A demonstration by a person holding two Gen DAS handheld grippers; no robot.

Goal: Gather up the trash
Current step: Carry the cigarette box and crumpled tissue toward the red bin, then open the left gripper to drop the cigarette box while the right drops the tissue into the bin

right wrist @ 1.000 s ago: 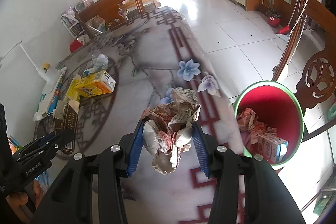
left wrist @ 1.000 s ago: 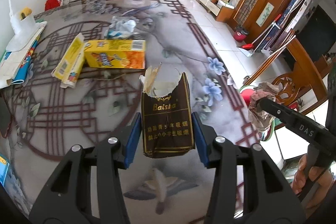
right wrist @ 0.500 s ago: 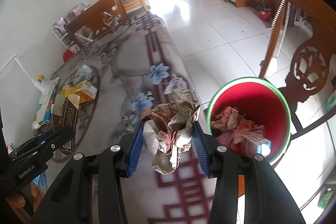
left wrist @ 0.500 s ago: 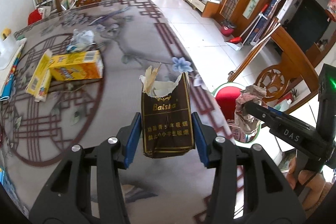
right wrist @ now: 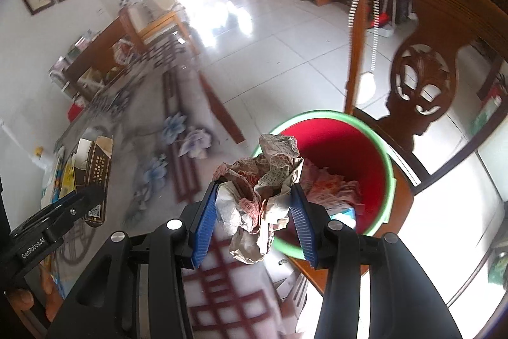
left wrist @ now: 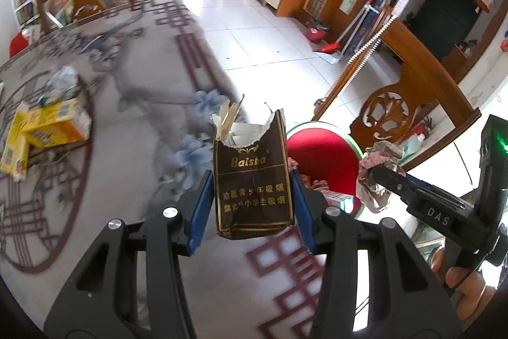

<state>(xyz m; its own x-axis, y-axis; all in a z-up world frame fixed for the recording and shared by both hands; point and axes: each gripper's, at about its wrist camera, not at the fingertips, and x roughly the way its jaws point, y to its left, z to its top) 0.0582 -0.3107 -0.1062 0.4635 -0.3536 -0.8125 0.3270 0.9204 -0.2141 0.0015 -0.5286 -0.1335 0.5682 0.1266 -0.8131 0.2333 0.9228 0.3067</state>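
Both grippers are drifting off the table (left wrist: pixel 133 123) toward the red bin (right wrist: pixel 343 148), now center frame. The left gripper (left wrist: pixel 252 199) is still clamping the torn cigarette pack (left wrist: pixel 252 180). The right gripper (right wrist: pixel 255 212) is still pinching the crumpled paper (right wrist: pixel 260 189).

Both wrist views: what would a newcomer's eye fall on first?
The torn brown cigarette pack clamped upright in the left claw, and the crumpled newspaper wad squeezed in the right claw. Just beyond the table's edge stands a green-rimmed red bin, already holding trash.

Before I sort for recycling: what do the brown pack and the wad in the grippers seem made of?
Brown pack: apparently glossy printed card; its torn top edge shows pale fibre. Wad: crumpled matte printed paper, probably newsprint, with sharp creases. The bin looks like smooth plastic.
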